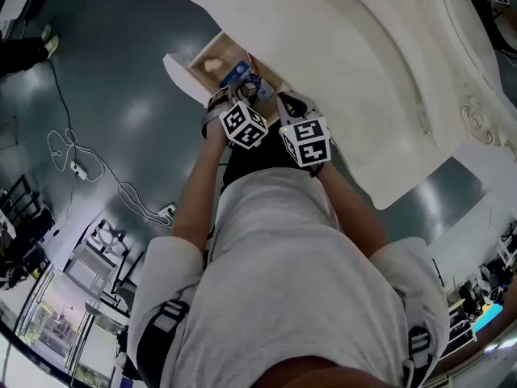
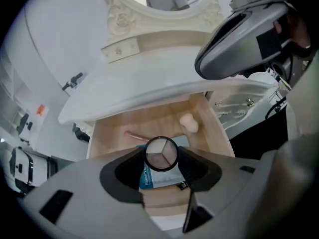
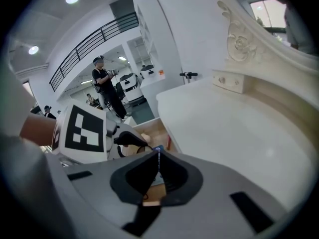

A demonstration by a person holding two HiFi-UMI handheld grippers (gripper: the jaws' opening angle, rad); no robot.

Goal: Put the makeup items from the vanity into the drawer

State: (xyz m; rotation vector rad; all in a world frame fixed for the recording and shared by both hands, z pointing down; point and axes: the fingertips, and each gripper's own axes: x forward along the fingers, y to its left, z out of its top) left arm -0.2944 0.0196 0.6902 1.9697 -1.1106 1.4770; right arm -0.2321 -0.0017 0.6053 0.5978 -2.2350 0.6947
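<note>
Black-rimmed and round, the eyeshadow compact (image 2: 161,153) is sitting clamped between the jaws of the left gripper (image 2: 161,159), its three pale shades facing the camera. It is hanging over the open drawer (image 2: 107,133) of pale wood, not lying in it. Behind it, toward six o'clock in the left gripper view, a blue packet (image 2: 148,177) is lying on the drawer floor. A slim pink stick (image 2: 133,135) is lying at about ten o'clock from the compact. A beige sponge (image 2: 189,123) is resting at one o'clock, near the drawer's right wall.

The right gripper (image 3: 158,152) is hovering just beside the left one, at three o'clock from it in the head view, its jaws pressed together with nothing between them. The white vanity top (image 3: 234,128) is spreading above the drawer, and the carved mirror frame (image 3: 240,41) is rising beyond it. In the head view a grey shirt (image 1: 283,257) is filling the lower frame. A white cable (image 1: 97,168) is trailing across the dark floor (image 1: 121,79) at nine o'clock.
</note>
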